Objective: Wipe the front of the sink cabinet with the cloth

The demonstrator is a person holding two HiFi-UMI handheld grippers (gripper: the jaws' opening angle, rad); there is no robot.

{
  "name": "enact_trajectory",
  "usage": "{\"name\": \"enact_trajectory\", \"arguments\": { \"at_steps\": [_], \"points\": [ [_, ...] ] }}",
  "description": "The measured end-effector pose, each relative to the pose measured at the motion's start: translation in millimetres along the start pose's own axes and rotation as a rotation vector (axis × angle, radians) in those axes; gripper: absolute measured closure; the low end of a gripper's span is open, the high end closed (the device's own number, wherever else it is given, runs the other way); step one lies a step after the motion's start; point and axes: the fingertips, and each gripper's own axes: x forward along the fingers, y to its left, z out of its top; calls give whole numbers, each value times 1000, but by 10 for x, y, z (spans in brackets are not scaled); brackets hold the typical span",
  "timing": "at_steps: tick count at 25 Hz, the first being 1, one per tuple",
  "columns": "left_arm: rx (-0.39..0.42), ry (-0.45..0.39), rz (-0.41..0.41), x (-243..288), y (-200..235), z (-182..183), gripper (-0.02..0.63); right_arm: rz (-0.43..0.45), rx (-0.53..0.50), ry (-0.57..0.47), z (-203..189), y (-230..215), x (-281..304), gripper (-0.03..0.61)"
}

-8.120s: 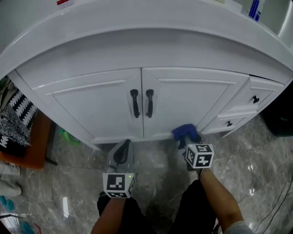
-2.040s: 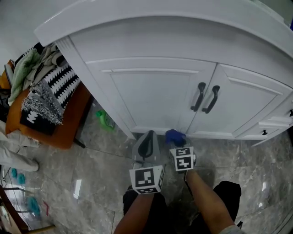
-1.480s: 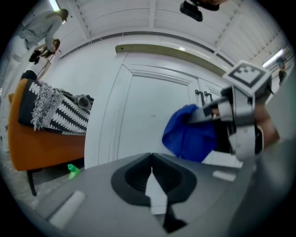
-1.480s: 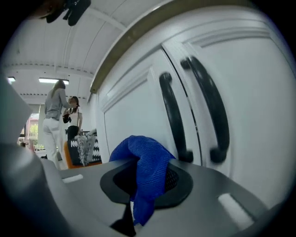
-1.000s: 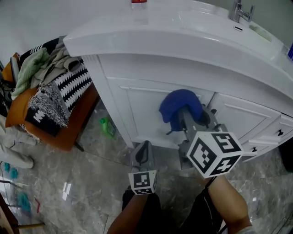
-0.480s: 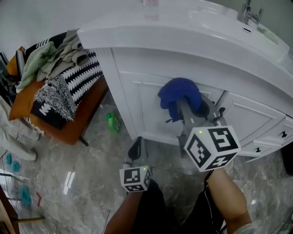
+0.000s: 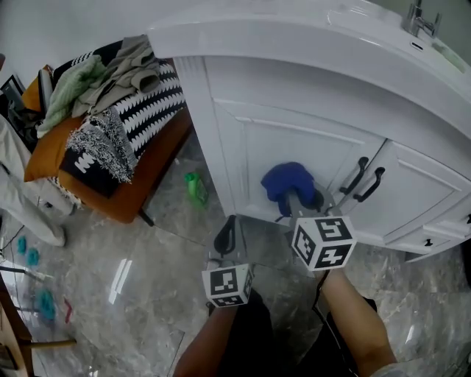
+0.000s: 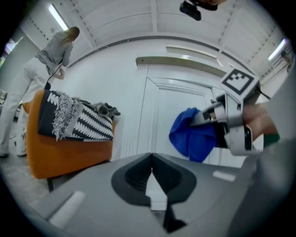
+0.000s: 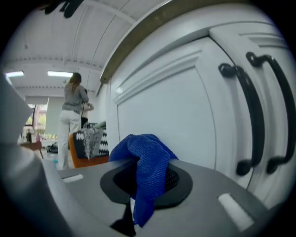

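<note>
The left tool (image 7: 226, 234) hangs low, jaws shut on nothing. Ahead, the right tool (image 7: 298, 202) pinches the blue cloth (image 7: 287, 182) at the lower part of the cabinet door (image 7: 294, 143). Best to press it flat and sweep in overlapping passes, stopping short of the black handles (image 7: 364, 180).

Bathroom corner, by the look.
White sink cabinet (image 7: 294, 140), tap (image 7: 416, 18) above, grey marble floor (image 7: 110, 247), orange chair (image 7: 45, 151) heaped with clothes (image 7: 110, 99).
</note>
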Motion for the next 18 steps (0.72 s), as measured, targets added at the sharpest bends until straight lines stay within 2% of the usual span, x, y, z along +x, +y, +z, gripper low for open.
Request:
{"name": "enact_trajectory", "arguments": {
  "at_steps": [4, 10, 13, 18],
  "points": [
    [-3, 6, -3, -1, 14, 0, 603, -38, -88, 173, -804, -41, 152, 522],
    [-18, -9, -20, -73, -15, 37, 603, -145, -1, 458, -2094, -358, 137, 520],
    [-37, -17, -19, -86, -43, 38, 603, -135, -41, 465, -2291, -326, 183, 520],
    [-17, -29, -35, -95, -161, 79, 603, -14, -145, 476, -2305, 163, 553, 520]
  ]
}}
